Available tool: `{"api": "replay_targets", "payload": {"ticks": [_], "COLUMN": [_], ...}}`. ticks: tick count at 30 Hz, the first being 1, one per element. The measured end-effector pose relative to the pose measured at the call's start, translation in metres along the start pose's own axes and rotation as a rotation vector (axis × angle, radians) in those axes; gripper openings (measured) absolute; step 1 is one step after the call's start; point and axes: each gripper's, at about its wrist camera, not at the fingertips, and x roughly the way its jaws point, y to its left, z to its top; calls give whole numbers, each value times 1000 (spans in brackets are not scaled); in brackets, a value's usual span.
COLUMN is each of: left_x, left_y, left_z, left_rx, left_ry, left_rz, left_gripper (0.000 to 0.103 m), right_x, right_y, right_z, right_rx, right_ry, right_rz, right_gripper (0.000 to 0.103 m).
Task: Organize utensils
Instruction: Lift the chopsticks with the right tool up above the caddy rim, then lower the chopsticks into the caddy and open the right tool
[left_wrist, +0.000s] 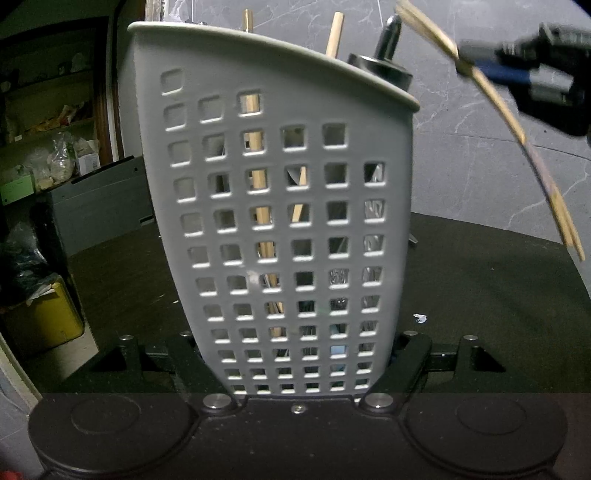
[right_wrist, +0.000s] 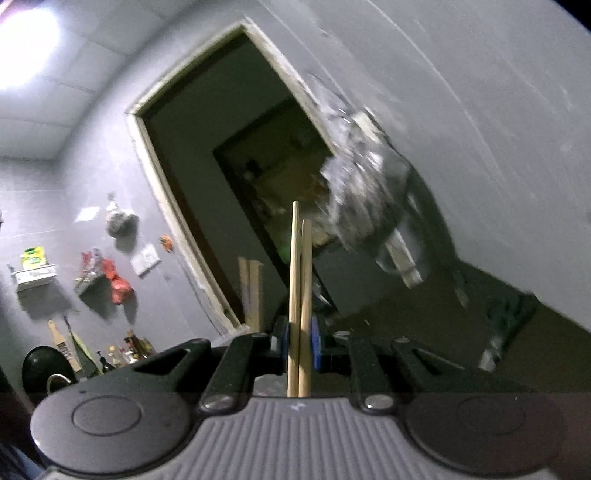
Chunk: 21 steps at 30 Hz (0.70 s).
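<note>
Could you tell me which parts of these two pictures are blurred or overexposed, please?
Left wrist view: the grey caddy is sharp, but the chopsticks in the right gripper smear with motion. Right wrist view: the chopsticks are crisp, the background streaks, and the ceiling light blows out.

utensil holder (left_wrist: 280, 229) on table (left_wrist: 498, 295), chopsticks (left_wrist: 517, 129) right

Yellow bin (left_wrist: 44, 314), dark doorway (right_wrist: 236, 177)

One grey perforated utensil holder (left_wrist: 280, 221) stands centre. Two wooden sticks (left_wrist: 334, 35) and one black handle (left_wrist: 389, 35) rise at twelve o'clock. Two chopsticks (right_wrist: 300, 295) hang at two o'clock.
</note>
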Motion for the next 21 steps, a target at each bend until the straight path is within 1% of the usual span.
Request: {"api": "replay_targets", "payload": {"ticks": [5,9,15,21], "left_x": [-1,-1,-2,-2], "left_y": [-2,-2,-4,-4], "left_z": [1,1,1,1], "left_rx": [6,6,7,7], "left_ry": [0,0,0,0], "left_rz": [5,6,7,7], "left_gripper": [78,78,78,78], "right_x": [7,18,36,53], "right_y": [25,41,65,79], "right_z": [11,19,23,27], "right_rx": [-57,-90,-191,-249], "right_ry": [-58,-89,-160,-220], "right_rz": [87,138,151,167], "right_gripper": [14,14,14,14]}}
